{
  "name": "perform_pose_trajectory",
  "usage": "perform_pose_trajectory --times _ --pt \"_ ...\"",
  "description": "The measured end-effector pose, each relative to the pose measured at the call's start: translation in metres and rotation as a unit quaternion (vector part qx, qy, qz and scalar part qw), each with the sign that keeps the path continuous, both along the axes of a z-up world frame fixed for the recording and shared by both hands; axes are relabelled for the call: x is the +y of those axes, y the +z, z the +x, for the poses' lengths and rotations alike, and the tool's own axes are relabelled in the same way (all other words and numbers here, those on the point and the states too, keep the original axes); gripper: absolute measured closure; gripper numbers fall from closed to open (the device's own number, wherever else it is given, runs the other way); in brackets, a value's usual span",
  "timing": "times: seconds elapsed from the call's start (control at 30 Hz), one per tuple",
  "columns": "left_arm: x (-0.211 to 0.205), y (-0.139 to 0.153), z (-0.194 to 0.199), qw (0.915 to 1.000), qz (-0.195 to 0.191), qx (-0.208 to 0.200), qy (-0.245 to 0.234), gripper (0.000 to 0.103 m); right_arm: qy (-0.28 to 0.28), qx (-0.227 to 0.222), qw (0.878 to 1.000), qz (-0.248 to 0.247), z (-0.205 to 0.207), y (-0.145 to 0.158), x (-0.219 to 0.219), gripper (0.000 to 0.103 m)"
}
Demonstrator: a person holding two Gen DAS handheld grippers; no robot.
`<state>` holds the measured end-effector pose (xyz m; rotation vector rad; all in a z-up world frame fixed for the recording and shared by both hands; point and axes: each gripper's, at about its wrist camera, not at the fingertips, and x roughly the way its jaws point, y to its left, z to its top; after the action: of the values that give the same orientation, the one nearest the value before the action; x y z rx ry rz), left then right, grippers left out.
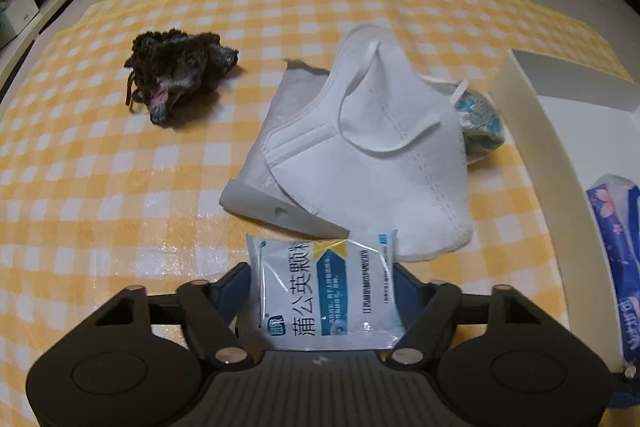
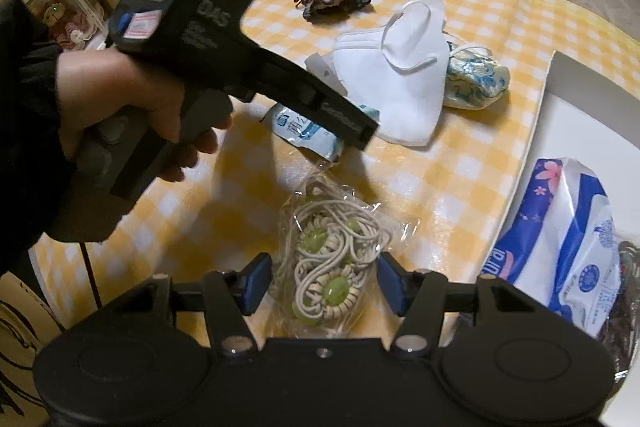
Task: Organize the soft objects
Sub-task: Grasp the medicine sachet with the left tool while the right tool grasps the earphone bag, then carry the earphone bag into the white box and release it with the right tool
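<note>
Right now my left gripper (image 1: 322, 291) has its blue pads on either side of a white and blue sachet (image 1: 324, 291) printed with Chinese characters. The packet fills the gap from one pad to the other and reaches back to the gripper's body, so I read it as pinched, with its top edge poking out ahead of the fingertips. From the right wrist view, the same sachet (image 2: 308, 133) sticks out beneath the left tool's nose, above the checked yellow cloth (image 1: 100, 155).

Just ahead of the sachet lies a white face mask (image 1: 372, 155), resting on its flat wrapper (image 1: 256, 195). A blue-patterned bundle (image 1: 482, 123) peeks out from behind the mask's right side. Further off to the left, well apart, sits a dark knitted clump (image 1: 180, 75).

My right gripper (image 2: 320, 283) is spread wide. A clear bag of cream cord with green beads (image 2: 332, 267) lies between its fingers, nearer the left pad; I cannot tell whether either pad touches it. To the right, a white tray (image 2: 576, 99) holds a blue and white tissue pack (image 2: 560, 235).
</note>
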<state>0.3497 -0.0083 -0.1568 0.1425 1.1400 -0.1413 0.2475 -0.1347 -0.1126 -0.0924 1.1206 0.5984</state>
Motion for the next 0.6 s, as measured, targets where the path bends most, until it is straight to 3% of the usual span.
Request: perform_pose_trajectory --times 0.3,0.6 --pt "0.004 0.018 -0.019 0.9997 -0.009 -0.018 -0.010 0.035 -0.006 -0.019 1.000 0.003 -0.011 0.014 -0.002 0.045" --pt "0.021 0.058 -0.044 0.9964 -0.043 -0.072 0.016 0.035 -0.026 -0.067 0.997 0.023 -0.020 0.044 -0.019 0.045"
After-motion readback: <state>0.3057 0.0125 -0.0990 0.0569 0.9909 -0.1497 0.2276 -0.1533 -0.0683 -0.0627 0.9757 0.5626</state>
